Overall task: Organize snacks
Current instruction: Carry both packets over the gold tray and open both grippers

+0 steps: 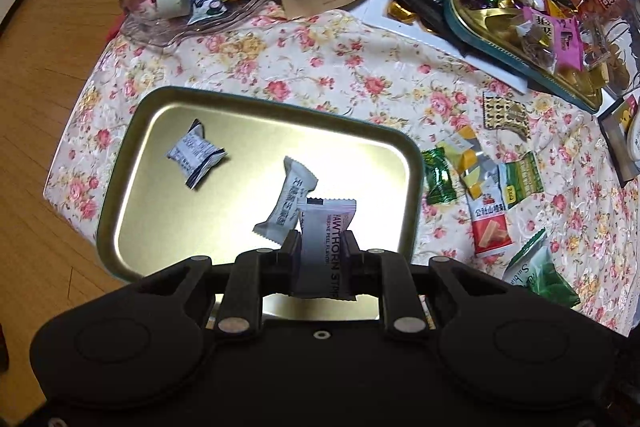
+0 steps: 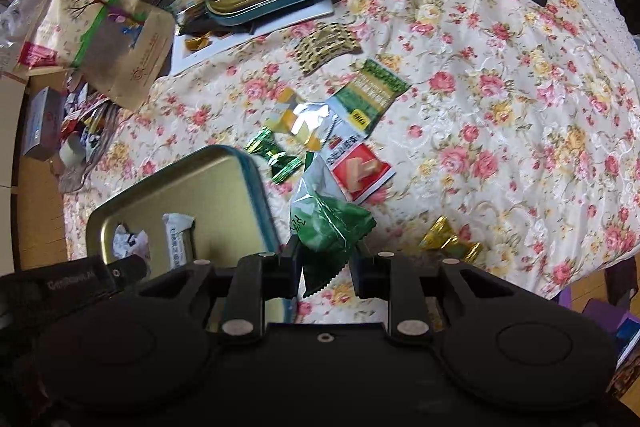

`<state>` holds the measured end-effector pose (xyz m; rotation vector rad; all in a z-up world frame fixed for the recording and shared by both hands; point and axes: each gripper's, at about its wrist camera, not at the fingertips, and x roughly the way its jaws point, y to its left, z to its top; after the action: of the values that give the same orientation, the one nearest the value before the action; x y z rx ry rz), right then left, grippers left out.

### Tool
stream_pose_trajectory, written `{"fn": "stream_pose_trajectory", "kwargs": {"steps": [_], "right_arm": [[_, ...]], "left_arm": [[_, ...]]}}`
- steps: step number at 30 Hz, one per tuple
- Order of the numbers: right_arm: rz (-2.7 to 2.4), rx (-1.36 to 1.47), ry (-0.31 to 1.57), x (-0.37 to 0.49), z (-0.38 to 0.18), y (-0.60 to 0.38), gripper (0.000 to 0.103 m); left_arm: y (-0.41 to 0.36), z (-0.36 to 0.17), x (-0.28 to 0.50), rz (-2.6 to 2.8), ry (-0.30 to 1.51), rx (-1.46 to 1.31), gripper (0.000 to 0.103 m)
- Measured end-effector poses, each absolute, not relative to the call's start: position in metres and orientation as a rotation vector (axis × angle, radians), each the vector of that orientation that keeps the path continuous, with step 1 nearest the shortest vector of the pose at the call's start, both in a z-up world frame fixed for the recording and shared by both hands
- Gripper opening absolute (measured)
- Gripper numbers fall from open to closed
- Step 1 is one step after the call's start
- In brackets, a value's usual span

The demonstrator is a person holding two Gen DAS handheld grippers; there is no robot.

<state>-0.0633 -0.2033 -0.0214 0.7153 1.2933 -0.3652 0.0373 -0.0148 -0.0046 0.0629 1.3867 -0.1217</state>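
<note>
— While the left tool (image 1: 322,247) hangs above the gold tin tray (image 1: 160,115), what sits between its fingers?
— A white hawthorn strip packet (image 1: 326,247), pinched upright; two white candies (image 1: 195,153) lie in the tray.
— And the right tool (image 2: 326,259)?
— It grips a green snack bag (image 2: 328,227) beside the tray on the floral counter (image 2: 500,107), near a red wafer packet (image 2: 358,171).

The tablecloth (image 1: 340,75) is cream, strewn with pink and yellow roses. The tray (image 1: 140,147) shines pale gold inside with a dark teal rim. One packet (image 1: 326,247) is white with black lettering; another packet (image 2: 328,227) is green and white. A wafer pack (image 2: 360,173) is red. Both grippers (image 1: 322,247) (image 2: 326,259) are matte black.
</note>
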Motion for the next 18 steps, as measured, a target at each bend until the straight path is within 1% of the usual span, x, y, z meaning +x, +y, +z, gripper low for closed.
{"fn": "stream_pose_trajectory", "kwargs": {"steps": [14,18], "right_arm": [[-0.190,0.645,1.218,-0.059,-0.001,-0.141,0.026],[-0.151,0.596,1.204,-0.052,0.004,-0.125,0.026]], "left_arm": [[0.031,-0.006,0.036,-0.041,1.378,0.042,0.027],[0.040,-0.008,0.040,-0.019,1.379,0.047,0.028]]}}
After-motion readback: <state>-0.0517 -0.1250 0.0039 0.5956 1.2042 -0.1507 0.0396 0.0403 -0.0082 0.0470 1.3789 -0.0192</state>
